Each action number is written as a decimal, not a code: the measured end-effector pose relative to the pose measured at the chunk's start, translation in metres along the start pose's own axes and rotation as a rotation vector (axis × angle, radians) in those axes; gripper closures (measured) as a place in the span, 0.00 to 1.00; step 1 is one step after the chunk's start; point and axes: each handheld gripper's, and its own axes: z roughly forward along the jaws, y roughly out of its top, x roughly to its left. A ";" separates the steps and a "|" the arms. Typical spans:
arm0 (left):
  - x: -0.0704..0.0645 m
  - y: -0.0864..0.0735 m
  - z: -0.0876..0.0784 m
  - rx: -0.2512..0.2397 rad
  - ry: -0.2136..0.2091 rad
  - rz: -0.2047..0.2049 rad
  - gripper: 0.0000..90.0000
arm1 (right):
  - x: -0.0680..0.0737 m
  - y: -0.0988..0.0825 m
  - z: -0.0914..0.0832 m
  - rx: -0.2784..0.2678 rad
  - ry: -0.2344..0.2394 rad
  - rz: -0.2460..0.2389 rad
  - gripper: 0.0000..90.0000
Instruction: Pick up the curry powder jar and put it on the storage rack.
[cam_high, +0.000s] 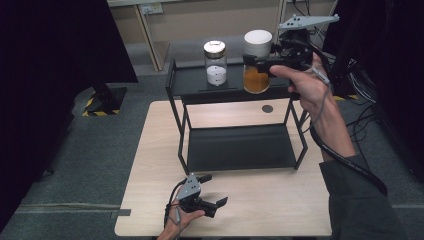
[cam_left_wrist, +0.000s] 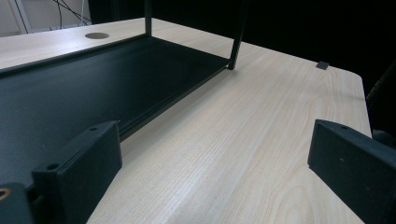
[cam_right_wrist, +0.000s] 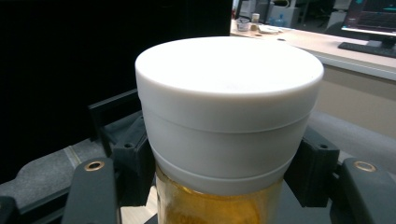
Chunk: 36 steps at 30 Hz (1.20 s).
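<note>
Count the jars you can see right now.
2. A jar with white powder stands on the rack's top shelf; an orange-filled jar is held in the right tool beside it.

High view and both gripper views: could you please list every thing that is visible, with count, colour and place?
Jar with orange powder: 1, glass, white lid, held at the rack's top shelf, right end.
Jar with white powder: 1, gold lid, on the top shelf.
Rack: 1, black, two shelves, on the table.
Table: 1, light wood.
Right gripper: 1, black, shut on the orange jar.
Left gripper: 1, black, open, low over the table's near edge.
</note>
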 end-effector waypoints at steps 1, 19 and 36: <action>0.000 0.000 0.000 0.000 -0.001 0.000 0.02 | -0.001 0.001 0.002 0.001 -0.006 0.002 0.39; -0.001 0.000 0.000 0.001 -0.007 0.008 0.02 | -0.008 -0.001 0.031 0.003 -0.107 0.026 0.39; -0.001 0.000 0.002 0.005 -0.015 0.008 0.02 | -0.012 -0.006 0.048 0.003 -0.164 0.031 0.39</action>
